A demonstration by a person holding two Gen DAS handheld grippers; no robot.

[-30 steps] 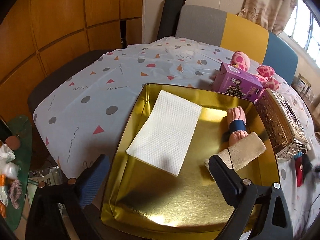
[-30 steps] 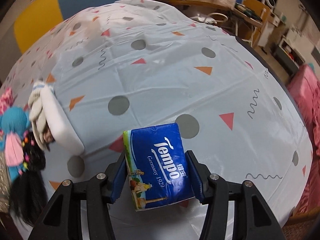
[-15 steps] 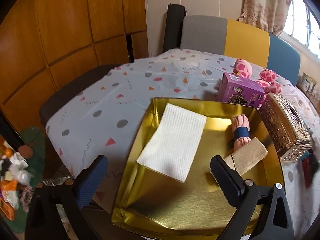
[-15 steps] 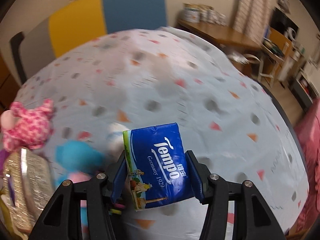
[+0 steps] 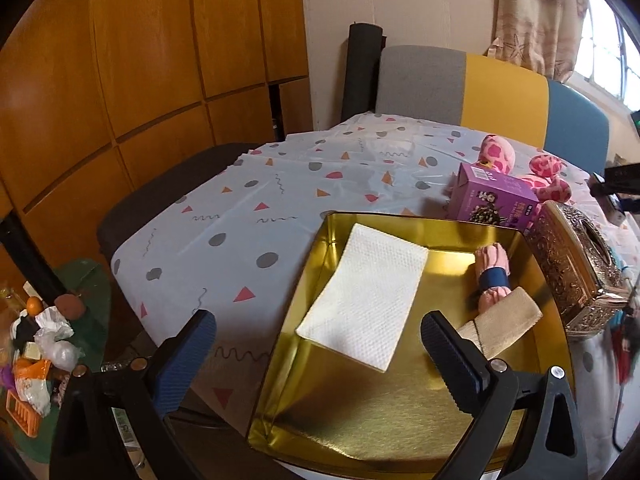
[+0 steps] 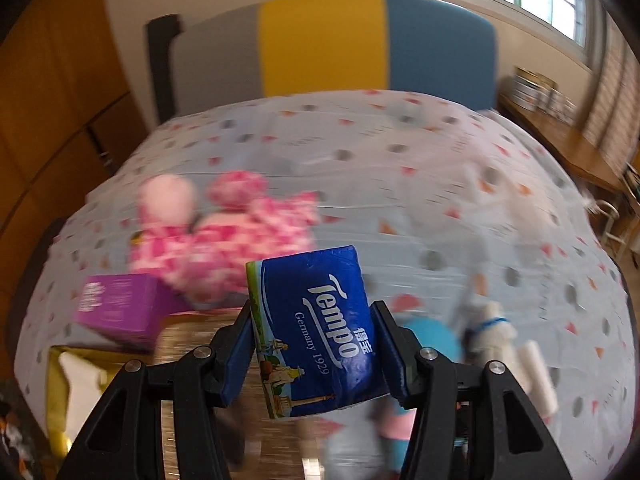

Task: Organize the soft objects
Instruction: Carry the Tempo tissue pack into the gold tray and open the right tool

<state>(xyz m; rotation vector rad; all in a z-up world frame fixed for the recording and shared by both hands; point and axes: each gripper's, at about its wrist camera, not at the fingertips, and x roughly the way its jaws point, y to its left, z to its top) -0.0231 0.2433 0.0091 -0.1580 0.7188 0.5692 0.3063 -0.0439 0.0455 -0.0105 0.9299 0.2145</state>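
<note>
My right gripper (image 6: 314, 336) is shut on a blue Tempo tissue pack (image 6: 316, 328), held in the air above the table. Below it, blurred, lie a pink spotted plush (image 6: 228, 236), a purple box (image 6: 120, 306) and a corner of the gold tray (image 6: 54, 384). My left gripper (image 5: 316, 354) stands open over the gold tray (image 5: 360, 420), nothing between its fingers. In the tray lie a white paper napkin (image 5: 364, 294), a small pink doll with a blue band (image 5: 493, 276) and a beige cloth (image 5: 502, 326).
An ornate metal tissue box (image 5: 576, 268) stands right of the tray, with the purple box (image 5: 492, 200) and pink plush (image 5: 498, 152) behind. A blue and white soft toy (image 6: 492, 332) lies at the right. A chair (image 5: 460, 88) backs the table; clutter on a green stand (image 5: 40, 352) sits lower left.
My right gripper has swung left across the table with the tissue pack, bringing the pink plush, purple box and tray into view. The left gripper rose slightly and tilted up.
</note>
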